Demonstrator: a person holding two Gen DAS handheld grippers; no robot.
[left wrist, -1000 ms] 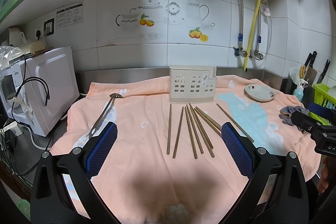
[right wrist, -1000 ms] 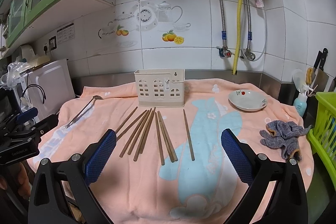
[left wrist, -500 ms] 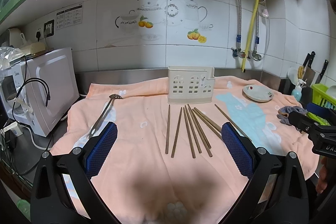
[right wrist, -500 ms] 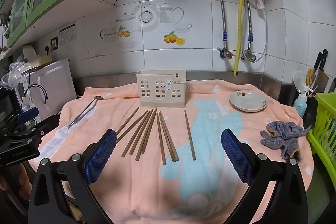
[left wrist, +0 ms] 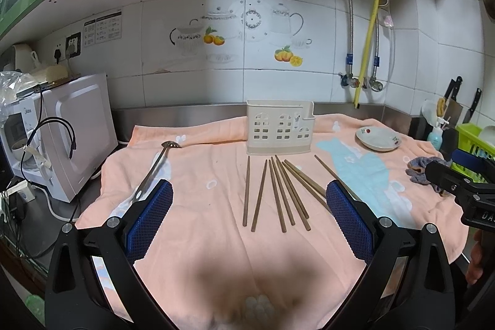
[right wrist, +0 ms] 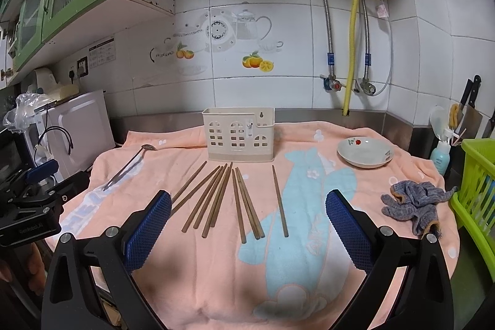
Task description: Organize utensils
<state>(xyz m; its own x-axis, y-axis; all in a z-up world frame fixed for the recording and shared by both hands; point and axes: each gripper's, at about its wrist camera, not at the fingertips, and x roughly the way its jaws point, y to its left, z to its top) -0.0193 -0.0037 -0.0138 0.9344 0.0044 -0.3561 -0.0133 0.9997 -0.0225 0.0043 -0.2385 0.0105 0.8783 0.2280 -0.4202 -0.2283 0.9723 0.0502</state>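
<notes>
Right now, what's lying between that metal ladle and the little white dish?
The wooden chopsticks, fanned out flat on the pink towel, lie between the ladle and the dish. The right wrist view shows it best.

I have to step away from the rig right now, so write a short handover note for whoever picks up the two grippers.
Left gripper: open, empty, above the towel's near edge.
Right gripper: open, empty, likewise short of the chopsticks.
Chopsticks: all flat on the towel, fanned out in front of the holder; one lies apart on the right.
Ladle: flat on the towel, left of the chopsticks.
Holder: upright at the back, no utensils visible in it.
Done: nothing stowed yet.
Left: probably move the chopsticks and ladle into the holder.
</notes>
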